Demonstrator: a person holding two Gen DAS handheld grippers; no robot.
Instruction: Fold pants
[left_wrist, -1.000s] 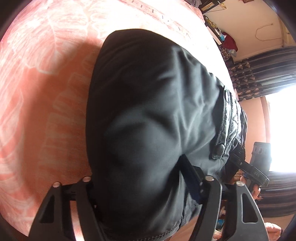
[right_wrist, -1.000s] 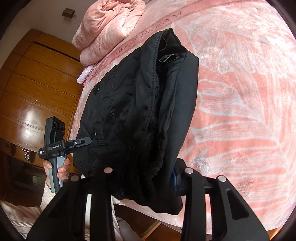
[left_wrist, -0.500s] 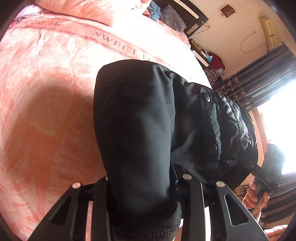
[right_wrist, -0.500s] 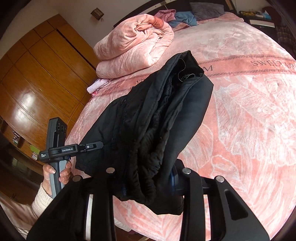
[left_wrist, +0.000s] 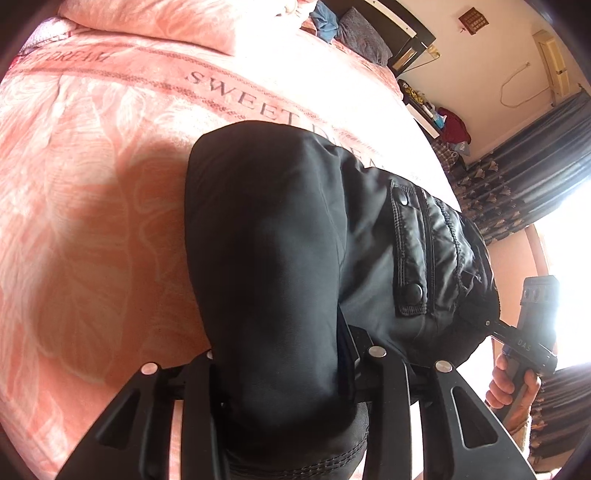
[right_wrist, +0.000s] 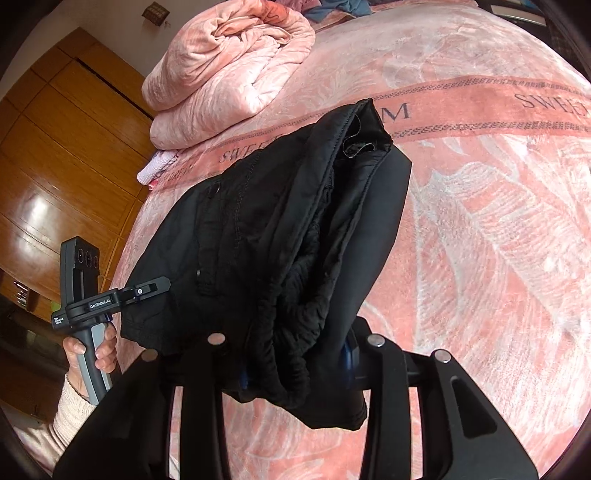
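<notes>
Folded black pants (left_wrist: 277, 240) hang just above the pink bed blanket (left_wrist: 92, 184), a snap pocket flap on their right side. My left gripper (left_wrist: 284, 365) has one thick folded end between its pads, which are hidden by the cloth; its jaws are opening a little, and the cloth still fills the gap. In the right wrist view, the bunched waistband end of the pants (right_wrist: 266, 240) sits in my right gripper (right_wrist: 295, 354), its jaws also easing open around the fabric. The left gripper (right_wrist: 162, 284) bites the pants' left edge there.
A rolled pink quilt (right_wrist: 229, 66) lies at the head of the bed, with a wooden wardrobe (right_wrist: 55, 147) to the left of it. Pillows (left_wrist: 362, 33), a cluttered bedside shelf (left_wrist: 450, 125) and dark curtains (left_wrist: 517, 177) stand on the far right.
Both grippers have carried the pants across the bed, and more of the headboard end shows now. The left jaws have narrowed onto the fold since a second ago.
</notes>
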